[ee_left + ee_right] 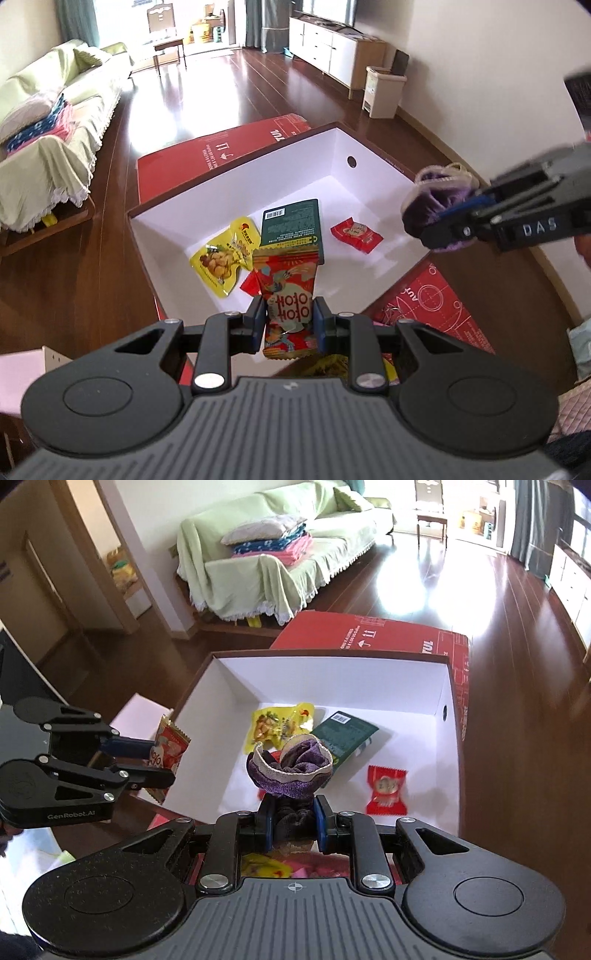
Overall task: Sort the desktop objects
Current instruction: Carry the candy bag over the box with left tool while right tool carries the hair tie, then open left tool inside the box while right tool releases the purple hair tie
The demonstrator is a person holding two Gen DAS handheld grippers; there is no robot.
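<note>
While both grippers hang over the near edge of the white box (pixel 343 147), each one's got something pinched tight. The left gripper (pixel 288 325) is clamped on a red snack packet (pixel 288 291), held upright just ahead of its blue pads. The right gripper (pixel 293 825) squeezes a purple sock (pixel 291 764), bunched up, probably rolled. Further ahead inside the box lie a yellow snack pouch (pixel 275 731), a dark green packet (pixel 343 734) and a small red candy (pixel 386 786). Beyond the box sits a red carton (pixel 369 633), flat on the floor.
</note>
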